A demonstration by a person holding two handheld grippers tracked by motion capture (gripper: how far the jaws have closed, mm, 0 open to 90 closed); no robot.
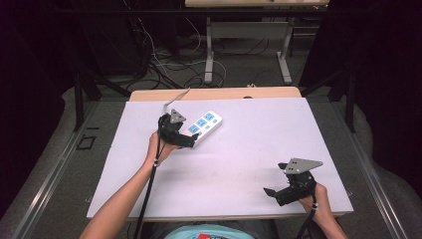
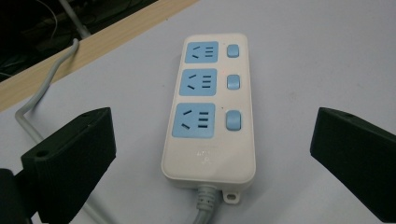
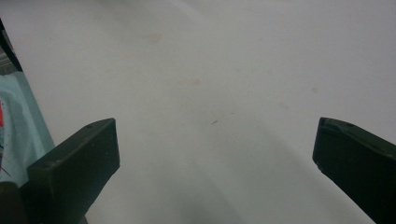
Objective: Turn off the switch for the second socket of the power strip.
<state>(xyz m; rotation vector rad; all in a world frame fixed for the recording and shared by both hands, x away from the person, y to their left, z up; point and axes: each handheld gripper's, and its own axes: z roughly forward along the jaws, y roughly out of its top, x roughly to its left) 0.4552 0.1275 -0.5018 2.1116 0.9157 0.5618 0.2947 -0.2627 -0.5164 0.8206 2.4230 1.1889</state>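
A white power strip (image 1: 205,125) (image 2: 211,109) with three blue sockets and three blue switches lies on the white table top (image 1: 259,134), left of centre toward the back. Its grey cable (image 2: 42,88) (image 1: 174,99) runs off over the back edge. My left gripper (image 1: 186,142) (image 2: 212,154) hovers at the strip's cable end, open, jaws wide on either side of it and not touching. My right gripper (image 1: 271,191) (image 3: 215,158) is near the front right of the table, open, with bare table top (image 3: 210,84) between its jaws.
The table's wooden back edge (image 1: 214,93) shows beyond the white sheet. Behind it, another table's legs (image 1: 209,55) and loose cables (image 1: 164,64) lie on the floor. A person's light blue shirt (image 1: 209,233) is at the front edge.
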